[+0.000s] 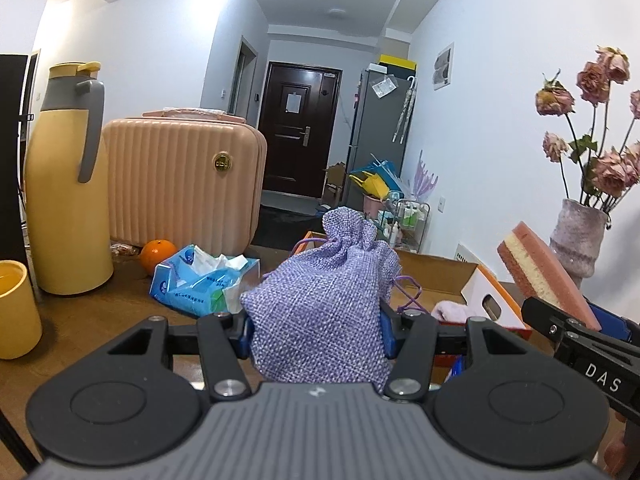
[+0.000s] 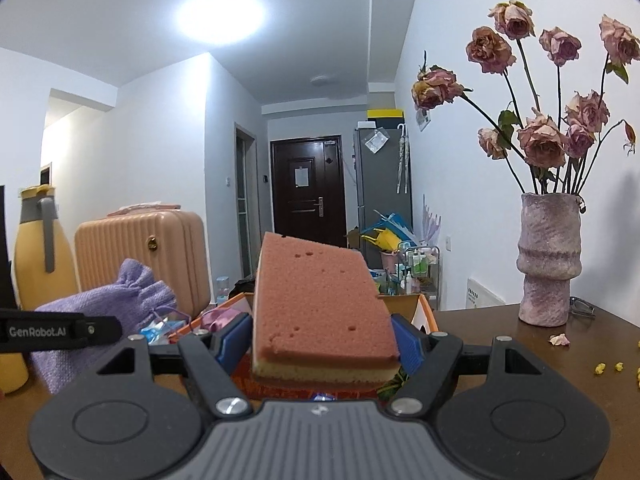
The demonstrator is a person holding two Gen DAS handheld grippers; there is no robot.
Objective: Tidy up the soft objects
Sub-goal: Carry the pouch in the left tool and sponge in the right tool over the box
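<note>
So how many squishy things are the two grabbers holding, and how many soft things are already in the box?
Purple pouch, held by the left gripper: 1
Pink and yellow sponge, held by the right gripper: 1
Pink cloth in the cardboard box: 1 that shows
Total: 3

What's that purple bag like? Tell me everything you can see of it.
The purple bag is a small pouch of coarse, burlap-like lilac weave, plump as if filled. Its neck is gathered into a ruffle at the top, with a thin purple drawstring trailing at its side. It stands roughly upright, held above the table, pinched between the left gripper's blue-padded jaws.
</note>
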